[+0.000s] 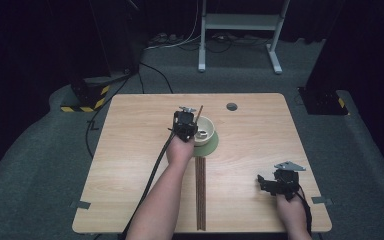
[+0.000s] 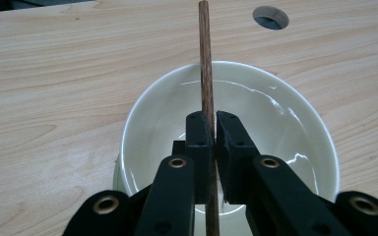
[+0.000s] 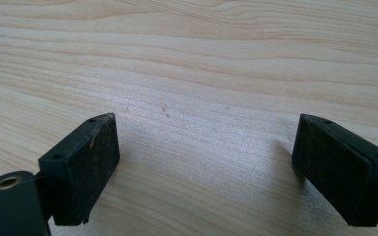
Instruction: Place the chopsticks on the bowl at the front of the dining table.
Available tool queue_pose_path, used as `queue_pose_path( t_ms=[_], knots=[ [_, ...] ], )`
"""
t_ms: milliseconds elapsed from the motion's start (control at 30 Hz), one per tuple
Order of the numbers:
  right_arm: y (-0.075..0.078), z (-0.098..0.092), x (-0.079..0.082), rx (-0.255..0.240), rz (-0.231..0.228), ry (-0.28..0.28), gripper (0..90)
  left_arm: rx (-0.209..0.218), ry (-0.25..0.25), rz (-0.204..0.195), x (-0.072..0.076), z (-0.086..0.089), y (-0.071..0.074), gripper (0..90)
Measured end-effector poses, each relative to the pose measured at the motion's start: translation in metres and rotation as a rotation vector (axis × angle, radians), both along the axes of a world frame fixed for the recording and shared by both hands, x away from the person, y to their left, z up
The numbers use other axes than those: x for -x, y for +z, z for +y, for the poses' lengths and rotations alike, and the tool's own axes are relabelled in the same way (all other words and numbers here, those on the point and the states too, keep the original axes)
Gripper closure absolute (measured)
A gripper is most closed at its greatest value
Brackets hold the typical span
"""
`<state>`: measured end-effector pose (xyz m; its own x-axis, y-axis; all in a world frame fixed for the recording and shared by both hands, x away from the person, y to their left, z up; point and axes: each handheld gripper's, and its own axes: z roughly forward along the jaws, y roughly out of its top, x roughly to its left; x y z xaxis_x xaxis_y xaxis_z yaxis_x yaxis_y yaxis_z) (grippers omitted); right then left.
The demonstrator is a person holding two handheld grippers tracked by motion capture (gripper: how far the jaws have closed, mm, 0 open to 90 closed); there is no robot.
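We see a thin, round, dark-brown wooden chopstick (image 2: 206, 73) standing nearly upright over a cream bowl (image 2: 285, 118), at about 12 o'clock from the tabletop's (image 1: 130, 150) middle. Our left gripper's (image 1: 186, 125) fingers (image 2: 199, 142) are clamped on it. The bowl sits on a green mat (image 1: 211, 145). More chopsticks (image 1: 200, 192) lie flat toward 6 o'clock. Our right gripper (image 1: 280, 181) rests at 4 o'clock, fingers (image 3: 86, 164) spread wide over bare wood.

Light wooden table (image 1: 130, 190), round cable hole (image 1: 231, 106) near far edge. Beyond, on grey carpet (image 1: 40, 165): white metal stand (image 1: 240, 22) far centre, loose cables (image 1: 180, 42) beside it, hazard-striped black base (image 1: 85, 100) far left.
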<state>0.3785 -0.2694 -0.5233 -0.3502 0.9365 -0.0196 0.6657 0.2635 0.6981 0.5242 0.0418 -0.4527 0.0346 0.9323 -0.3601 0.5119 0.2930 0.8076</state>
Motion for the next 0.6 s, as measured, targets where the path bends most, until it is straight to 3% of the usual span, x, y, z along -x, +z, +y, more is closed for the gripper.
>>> queue_pose_path(
  t_ms=[433,567,600],
  knots=[
    [0.0001,0.0000,0.0000,0.000,0.001,0.001,10.5,0.004,0.013,0.018,-0.0026,0.0011,-0.0020,83.5],
    [0.0004,0.0003,0.0002,-0.006,0.007,-0.003,10.5,0.018,0.026,0.013,-0.0031,0.0018,-0.0010,72.5],
    [0.0002,-0.0001,0.0001,0.000,0.003,0.002,10.5,-0.017,0.007,0.011,0.0000,0.0034,0.0010,70.1]
  ],
)
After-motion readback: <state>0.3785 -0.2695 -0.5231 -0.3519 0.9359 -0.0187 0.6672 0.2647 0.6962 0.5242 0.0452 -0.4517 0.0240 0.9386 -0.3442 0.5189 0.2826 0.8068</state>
